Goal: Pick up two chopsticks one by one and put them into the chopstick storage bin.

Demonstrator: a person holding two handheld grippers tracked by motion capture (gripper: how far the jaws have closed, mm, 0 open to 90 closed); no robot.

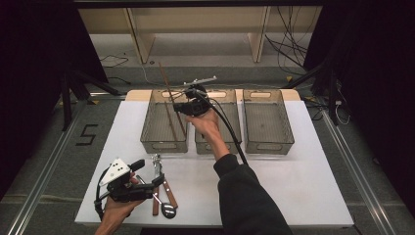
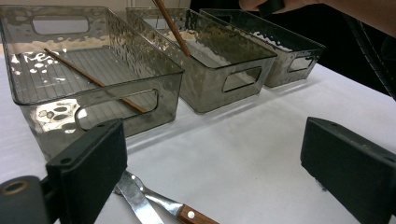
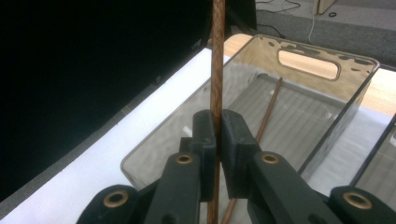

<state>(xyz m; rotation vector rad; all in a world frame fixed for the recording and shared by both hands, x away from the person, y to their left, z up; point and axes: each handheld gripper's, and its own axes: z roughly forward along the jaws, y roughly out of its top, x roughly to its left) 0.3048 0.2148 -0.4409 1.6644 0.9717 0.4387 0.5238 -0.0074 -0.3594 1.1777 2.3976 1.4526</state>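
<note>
White table, upper centre: right gripper clamps a chopstick over the left bin; next, lower and release. Left gripper gapes empty.

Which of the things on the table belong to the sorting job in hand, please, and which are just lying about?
In use:
- right gripper, shut on a chopstick
- left bin, holding another chopstick
- wood-handled cutlery by the open left gripper

Lying about:
- cables on the floor
- wooden shelf frame
</note>
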